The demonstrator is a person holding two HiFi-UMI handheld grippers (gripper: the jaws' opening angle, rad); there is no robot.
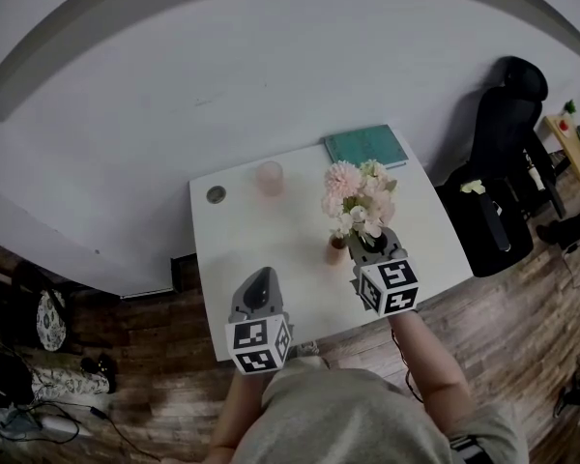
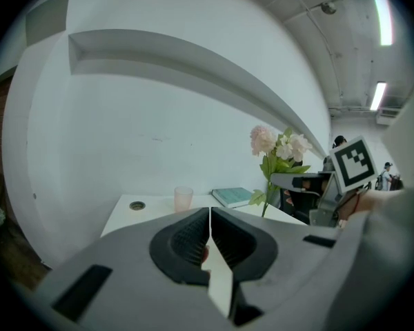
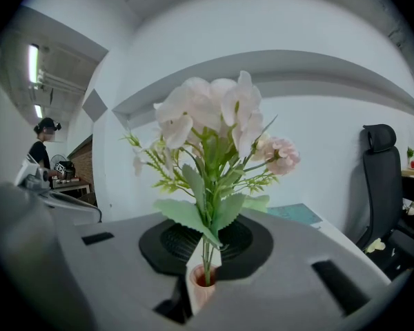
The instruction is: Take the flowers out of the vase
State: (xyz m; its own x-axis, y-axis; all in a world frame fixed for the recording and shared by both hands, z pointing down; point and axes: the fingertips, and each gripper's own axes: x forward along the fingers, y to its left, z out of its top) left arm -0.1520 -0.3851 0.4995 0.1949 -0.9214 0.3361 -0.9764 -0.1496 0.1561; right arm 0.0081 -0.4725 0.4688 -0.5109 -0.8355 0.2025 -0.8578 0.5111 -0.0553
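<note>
A bunch of pale pink and white flowers [image 1: 360, 196] stands over a small terracotta vase [image 1: 336, 250] on the white table [image 1: 261, 235]. My right gripper [image 1: 369, 242] is shut on the green stems just above the vase's mouth. In the right gripper view the flowers [image 3: 214, 123] rise from between the pads of my right gripper [image 3: 205, 243], and the stems still reach down into the vase [image 3: 203, 287]. My left gripper [image 1: 261, 283] hangs over the table's near edge, left of the vase, shut and holding nothing. The left gripper view has the flowers [image 2: 279, 147] beyond my left gripper [image 2: 210, 233].
At the table's far right lies a teal book [image 1: 365, 146]. A pink cup [image 1: 269, 177] and a round cable hole [image 1: 216, 195] are at the far left. A black office chair [image 1: 503, 162] stands right of the table. The white wall is just behind it.
</note>
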